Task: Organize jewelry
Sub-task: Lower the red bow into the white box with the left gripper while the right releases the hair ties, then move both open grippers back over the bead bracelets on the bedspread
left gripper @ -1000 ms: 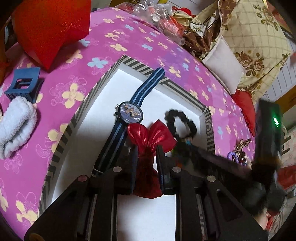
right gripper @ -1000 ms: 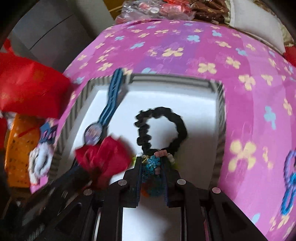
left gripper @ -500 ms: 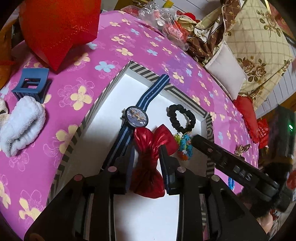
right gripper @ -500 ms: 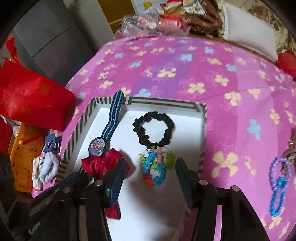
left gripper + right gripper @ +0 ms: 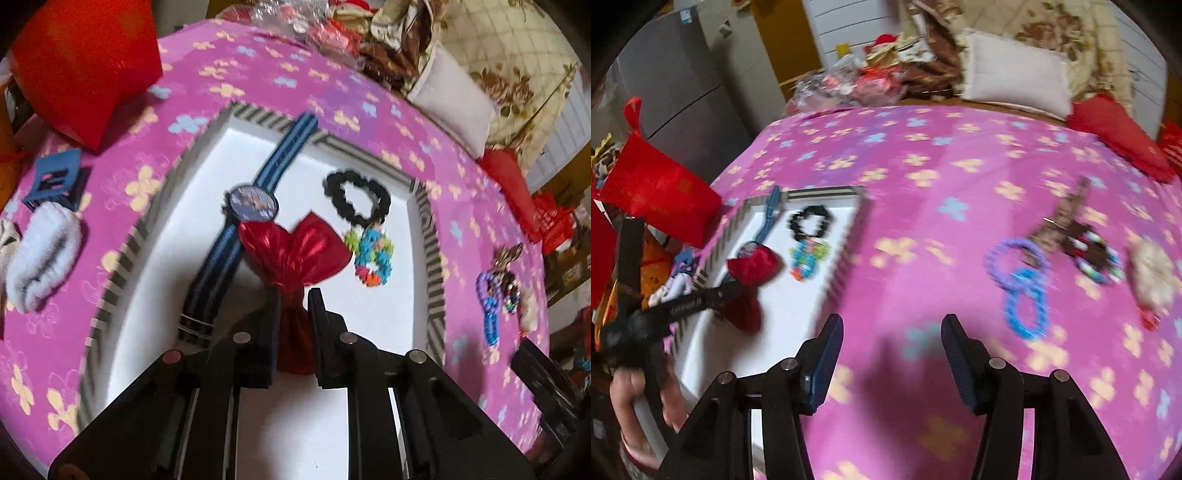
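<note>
Pinching red bow [image 5: 295, 254] inside striped tray [image 5: 430, 236], left tongs [image 5: 293, 295] hold; right tongs [image 5: 892, 325] spread over the counter, purple-blue bracelet [image 5: 1021, 284] ahead-right, long axis pointing away, nearer them.

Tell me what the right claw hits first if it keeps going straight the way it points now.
Most likely the bare pink flowered cloth. The right claw is open and empty, and nothing lies between its fingers' line ahead. The purple and blue rings sit off to its right, the tray to its left. Depth is hard to judge.
</note>
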